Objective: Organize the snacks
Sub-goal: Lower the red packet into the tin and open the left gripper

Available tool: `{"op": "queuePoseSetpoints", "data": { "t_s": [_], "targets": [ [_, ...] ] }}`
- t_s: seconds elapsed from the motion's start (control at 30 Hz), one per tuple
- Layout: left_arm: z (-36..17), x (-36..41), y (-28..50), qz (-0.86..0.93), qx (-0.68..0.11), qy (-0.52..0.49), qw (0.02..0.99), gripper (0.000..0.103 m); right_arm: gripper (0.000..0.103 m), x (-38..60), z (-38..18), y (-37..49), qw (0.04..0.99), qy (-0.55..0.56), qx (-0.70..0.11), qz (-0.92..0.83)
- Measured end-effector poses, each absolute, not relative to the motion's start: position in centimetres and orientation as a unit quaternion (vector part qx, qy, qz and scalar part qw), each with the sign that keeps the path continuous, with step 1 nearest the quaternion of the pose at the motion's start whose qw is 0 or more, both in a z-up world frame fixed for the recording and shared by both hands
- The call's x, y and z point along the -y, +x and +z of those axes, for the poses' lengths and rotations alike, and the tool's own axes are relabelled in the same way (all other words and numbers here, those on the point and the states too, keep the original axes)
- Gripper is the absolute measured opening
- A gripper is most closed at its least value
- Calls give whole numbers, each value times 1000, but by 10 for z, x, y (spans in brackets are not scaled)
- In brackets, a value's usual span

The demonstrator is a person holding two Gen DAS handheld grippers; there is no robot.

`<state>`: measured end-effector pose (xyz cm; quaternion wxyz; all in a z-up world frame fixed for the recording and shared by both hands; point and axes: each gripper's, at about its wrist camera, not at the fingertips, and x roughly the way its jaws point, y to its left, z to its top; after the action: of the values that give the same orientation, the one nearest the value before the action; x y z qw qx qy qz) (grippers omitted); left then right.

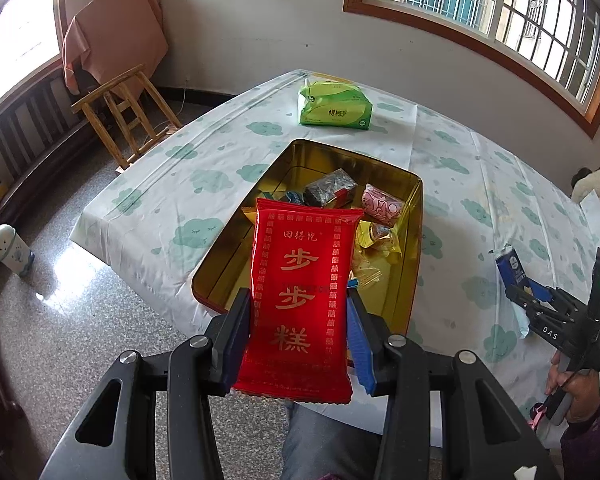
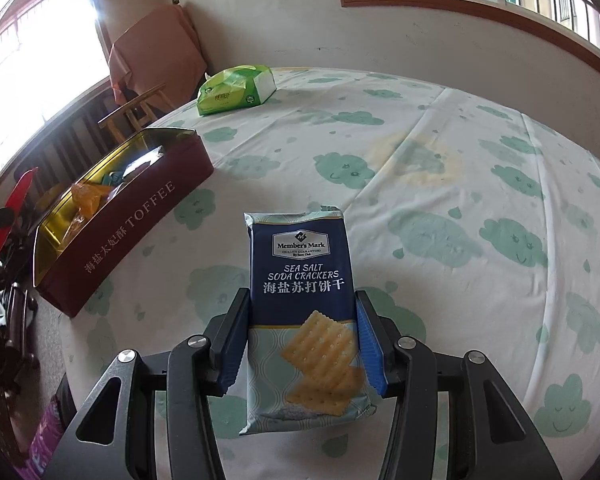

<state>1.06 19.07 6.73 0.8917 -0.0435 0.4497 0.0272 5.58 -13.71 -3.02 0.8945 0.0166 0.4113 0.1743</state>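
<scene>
My left gripper (image 1: 298, 292) is shut on a red snack packet (image 1: 300, 280) with gold characters and holds it upright over the near end of an open gold-lined tin (image 1: 228, 264). Several wrapped snacks lie in the tin's far and right part. My right gripper (image 2: 302, 293) is shut on a blue sea salt soda cracker packet (image 2: 300, 264), lifted above the cloud-print tablecloth (image 2: 460, 200) to the right of the tin (image 2: 132, 224). In the left wrist view that gripper (image 1: 528, 292) and its blue packet (image 1: 510, 266) show at the right edge, held by a hand (image 1: 580, 392).
A green tissue pack (image 1: 334, 106) lies on the table beyond the tin. A wooden stool (image 1: 128, 116) stands off the table's far left corner, and a white bottle (image 1: 10, 250) stands on the floor. A plush toy (image 1: 592, 186) lies at the far right.
</scene>
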Motion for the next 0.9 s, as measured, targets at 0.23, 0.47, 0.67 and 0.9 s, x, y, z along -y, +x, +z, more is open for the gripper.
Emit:
{"op": "queuePoseSetpoints", "data": {
  "t_s": [0.23, 0.47, 0.67, 0.9],
  "targets": [
    [61, -185, 18, 3, -453, -34, 891, 41, 51, 135, -32, 56, 897, 14, -412, 161],
    [57, -169, 30, -21, -448, -14, 893, 42, 51, 135, -34, 57, 896, 10, -417, 152],
    [50, -157, 42, -29, -443, 15, 896, 42, 51, 132, -34, 58, 896, 1, -419, 147],
    [43, -150, 54, -35, -436, 36, 898, 42, 51, 130, -35, 57, 896, -11, -420, 142]
  ]
}}
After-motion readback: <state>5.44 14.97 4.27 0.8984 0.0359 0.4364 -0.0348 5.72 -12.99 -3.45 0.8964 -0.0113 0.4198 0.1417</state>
